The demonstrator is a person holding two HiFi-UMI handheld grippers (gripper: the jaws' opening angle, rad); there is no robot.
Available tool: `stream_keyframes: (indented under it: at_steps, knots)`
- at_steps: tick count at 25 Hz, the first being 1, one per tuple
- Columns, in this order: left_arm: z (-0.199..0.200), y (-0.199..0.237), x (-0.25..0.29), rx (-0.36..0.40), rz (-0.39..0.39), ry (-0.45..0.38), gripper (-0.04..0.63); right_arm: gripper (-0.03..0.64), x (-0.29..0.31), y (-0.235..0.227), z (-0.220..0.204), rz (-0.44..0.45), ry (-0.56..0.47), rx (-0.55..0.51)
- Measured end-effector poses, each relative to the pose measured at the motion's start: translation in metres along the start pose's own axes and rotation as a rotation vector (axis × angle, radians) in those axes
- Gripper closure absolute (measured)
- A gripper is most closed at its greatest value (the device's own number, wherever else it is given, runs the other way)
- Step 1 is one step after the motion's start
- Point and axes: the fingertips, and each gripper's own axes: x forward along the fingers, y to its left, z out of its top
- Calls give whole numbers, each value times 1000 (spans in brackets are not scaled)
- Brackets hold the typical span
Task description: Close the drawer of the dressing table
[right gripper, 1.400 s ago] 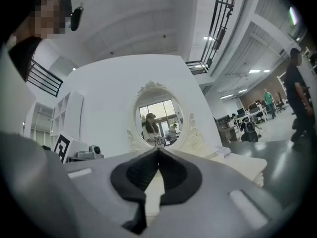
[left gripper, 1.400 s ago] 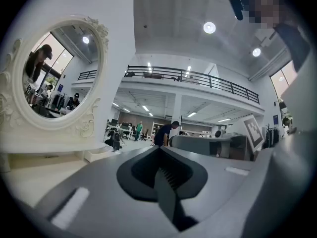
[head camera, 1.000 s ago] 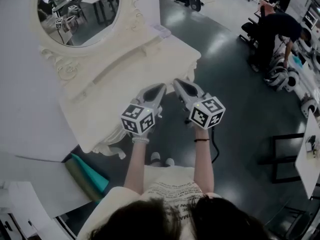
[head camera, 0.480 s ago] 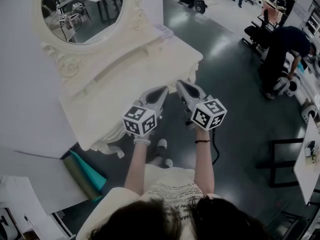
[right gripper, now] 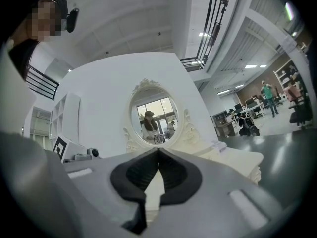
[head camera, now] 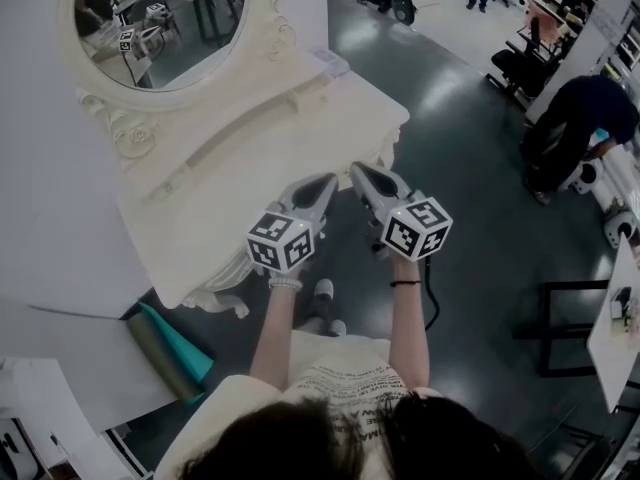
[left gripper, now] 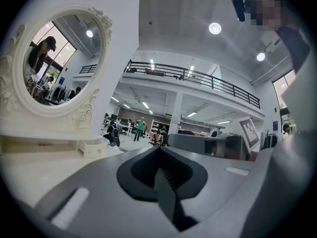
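Lengthwise, the dressing table (head camera: 250,158) runs diagonally, just ahead-left of the left gripper (head camera: 323,180) and right gripper (head camera: 357,169), both closed, empty.

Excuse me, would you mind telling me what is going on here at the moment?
A person stands at a white dressing table with an oval mirror, holding a gripper in each hand. The left gripper and right gripper are both shut and empty, side by side, pointing at the table's front edge. From above, the drawer itself cannot be seen.
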Motion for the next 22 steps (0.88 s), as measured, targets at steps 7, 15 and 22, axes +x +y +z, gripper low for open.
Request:
stream_keyframes:
  at_steps: [7, 15, 22]
  knots:
    - [-2, 27, 19, -17, 8, 12, 591, 614, 24, -20, -5, 11, 17, 6]
    - [-5, 63, 46, -27, 13, 41, 591, 614, 58, -52, -8, 6, 14, 47]
    - [-2, 84, 72, -43, 6, 45, 591, 614, 78, -77, -7, -3, 25, 57]
